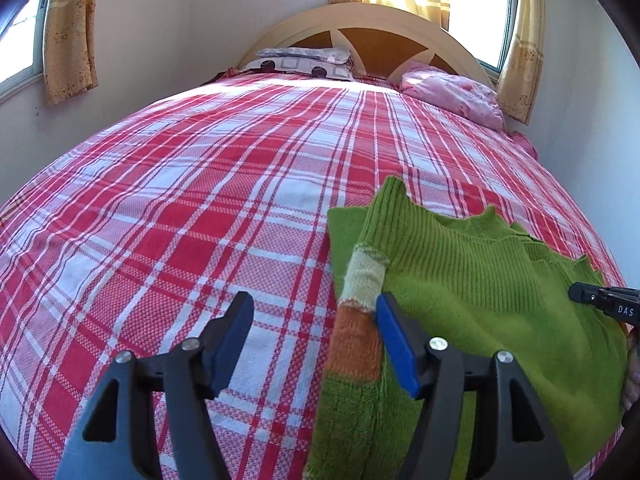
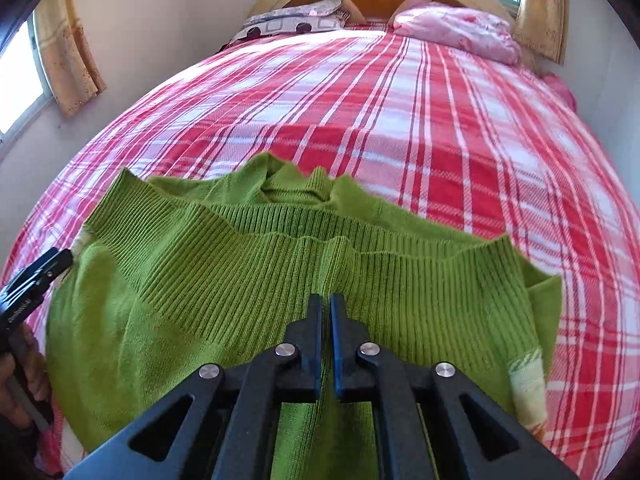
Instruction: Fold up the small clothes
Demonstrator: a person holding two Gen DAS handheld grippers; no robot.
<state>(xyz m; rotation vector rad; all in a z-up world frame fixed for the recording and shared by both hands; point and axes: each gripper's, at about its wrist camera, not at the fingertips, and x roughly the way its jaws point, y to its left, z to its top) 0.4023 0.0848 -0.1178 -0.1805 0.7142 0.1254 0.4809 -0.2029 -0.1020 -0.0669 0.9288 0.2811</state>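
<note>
A small green knit sweater point(image 1: 480, 280) lies on the red and white plaid bed point(image 1: 200, 200), its sleeve banded in cream and orange point(image 1: 360, 300). My left gripper point(image 1: 316, 312) is open and empty, low over the sweater's left edge, with its right finger on the sleeve. In the right wrist view the sweater point(image 2: 200, 300) fills the foreground, ribbed hem folded up. My right gripper point(image 2: 326, 304) is shut on a raised ridge of the sweater's ribbed fabric near the middle. The left gripper shows at the left edge point(image 2: 36, 280), the right at the right edge point(image 1: 604, 300).
Two pillows lie at the headboard: a patterned grey one point(image 1: 304, 60) and a pink one point(image 1: 452, 92). Walls hem the bed on the left and right. Curtained windows point(image 1: 68, 36) are at the back. Plaid sheet extends left of the sweater.
</note>
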